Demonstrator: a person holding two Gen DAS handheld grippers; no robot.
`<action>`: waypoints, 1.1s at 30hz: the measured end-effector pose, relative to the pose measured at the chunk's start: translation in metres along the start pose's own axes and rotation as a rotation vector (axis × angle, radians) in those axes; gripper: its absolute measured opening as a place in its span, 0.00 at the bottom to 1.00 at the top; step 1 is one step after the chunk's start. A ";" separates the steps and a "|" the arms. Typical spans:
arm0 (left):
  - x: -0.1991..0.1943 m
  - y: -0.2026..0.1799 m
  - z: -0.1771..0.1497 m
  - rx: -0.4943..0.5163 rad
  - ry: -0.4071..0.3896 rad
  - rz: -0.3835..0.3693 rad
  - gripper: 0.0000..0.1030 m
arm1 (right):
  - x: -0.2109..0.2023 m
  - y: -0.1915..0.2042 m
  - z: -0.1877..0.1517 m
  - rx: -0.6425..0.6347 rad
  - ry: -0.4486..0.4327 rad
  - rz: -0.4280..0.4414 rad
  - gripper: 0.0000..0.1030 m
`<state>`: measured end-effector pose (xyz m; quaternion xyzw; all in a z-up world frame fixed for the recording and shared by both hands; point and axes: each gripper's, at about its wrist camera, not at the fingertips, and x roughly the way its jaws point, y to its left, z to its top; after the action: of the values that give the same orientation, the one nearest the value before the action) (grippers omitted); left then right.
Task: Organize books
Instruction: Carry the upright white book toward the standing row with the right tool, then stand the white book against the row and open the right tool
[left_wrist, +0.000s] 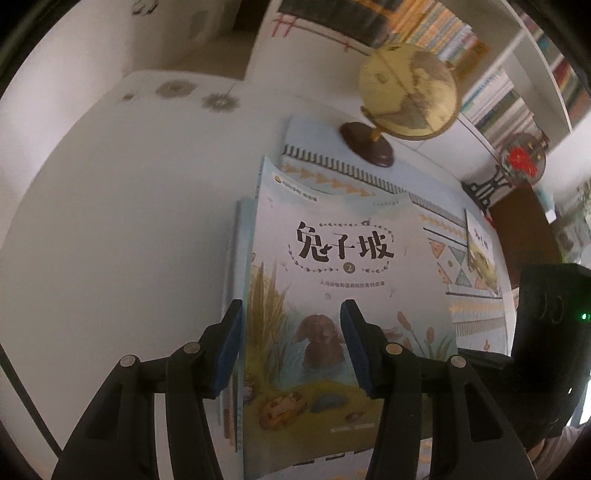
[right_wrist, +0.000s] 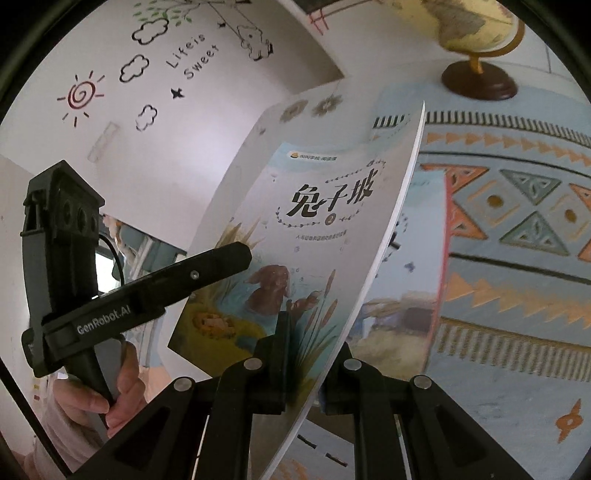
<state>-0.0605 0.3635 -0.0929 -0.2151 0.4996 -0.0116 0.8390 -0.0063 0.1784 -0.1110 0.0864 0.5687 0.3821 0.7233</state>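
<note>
A thin picture book (left_wrist: 332, 295) with black Chinese title characters and a brown rabbit on its cover is held tilted above the patterned mat. My right gripper (right_wrist: 303, 354) is shut on the book's lower edge; the book (right_wrist: 295, 229) curves up and away from it. My left gripper (left_wrist: 291, 339) is open, its blue pads straddling the book's left edge, one finger in front of the cover. It shows from the side in the right wrist view (right_wrist: 207, 269). More books (left_wrist: 232, 295) lie stacked under the held one. Another small book (left_wrist: 480, 247) lies to the right.
A globe (left_wrist: 410, 92) on a dark wooden base stands at the back of the patterned mat (right_wrist: 517, 221). Bookshelves (left_wrist: 517, 81) filled with books line the back right. A red ornament on a black stand (left_wrist: 521, 158) sits right. White table (left_wrist: 110, 221) spreads left.
</note>
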 end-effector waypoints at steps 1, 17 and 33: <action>0.003 0.004 -0.001 -0.007 0.009 0.000 0.47 | 0.004 0.001 0.001 0.000 0.007 -0.004 0.11; 0.033 0.009 -0.018 -0.001 0.084 0.051 0.50 | 0.034 -0.016 0.007 0.141 0.098 -0.082 0.16; 0.016 0.009 -0.007 -0.026 0.025 0.211 0.51 | -0.009 -0.044 -0.005 0.247 0.135 -0.234 0.27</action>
<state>-0.0602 0.3653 -0.1118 -0.1719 0.5300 0.0804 0.8265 0.0083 0.1403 -0.1303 0.0819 0.6648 0.2277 0.7068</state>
